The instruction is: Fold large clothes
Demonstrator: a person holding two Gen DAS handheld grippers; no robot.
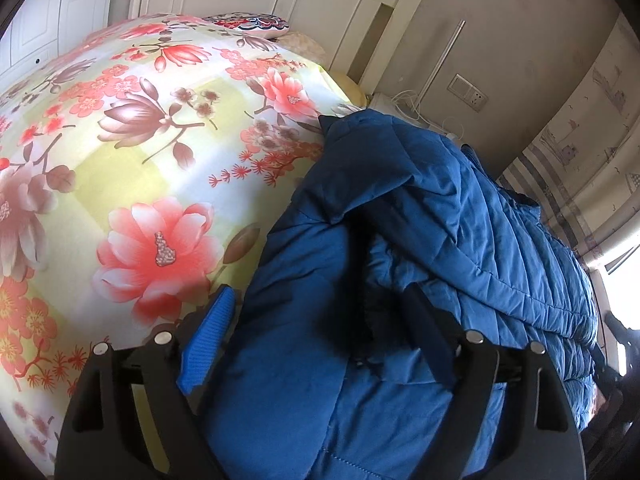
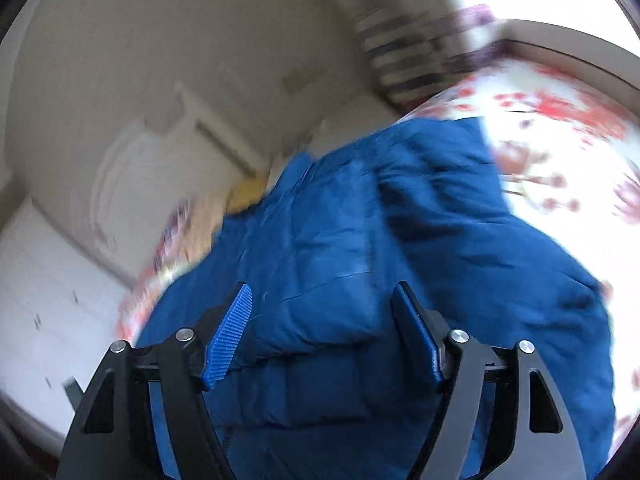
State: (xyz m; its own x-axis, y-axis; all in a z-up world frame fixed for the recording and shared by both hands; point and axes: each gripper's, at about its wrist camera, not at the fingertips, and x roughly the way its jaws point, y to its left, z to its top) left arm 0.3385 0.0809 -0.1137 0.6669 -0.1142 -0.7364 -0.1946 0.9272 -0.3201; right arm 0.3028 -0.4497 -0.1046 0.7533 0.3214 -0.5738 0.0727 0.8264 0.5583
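A large blue quilted jacket (image 1: 460, 216) lies bunched on a bed with a floral cover (image 1: 132, 152). My left gripper (image 1: 320, 304) is open, its blue-padded fingers (image 1: 212, 336) wide apart, with a thick fold of the jacket lying between them. The right wrist view is motion-blurred. There the same jacket (image 2: 400, 240) fills the middle. My right gripper (image 2: 322, 296) is open just above the jacket, with fabric showing between its fingers (image 2: 228, 340).
A white headboard (image 1: 360, 12) and a patterned pillow (image 1: 252, 24) are at the far end of the bed. A wall socket (image 1: 468, 92) and cables sit beside the bed. A striped curtain (image 1: 560, 184) hangs at right. White doors (image 2: 48, 280) show at left.
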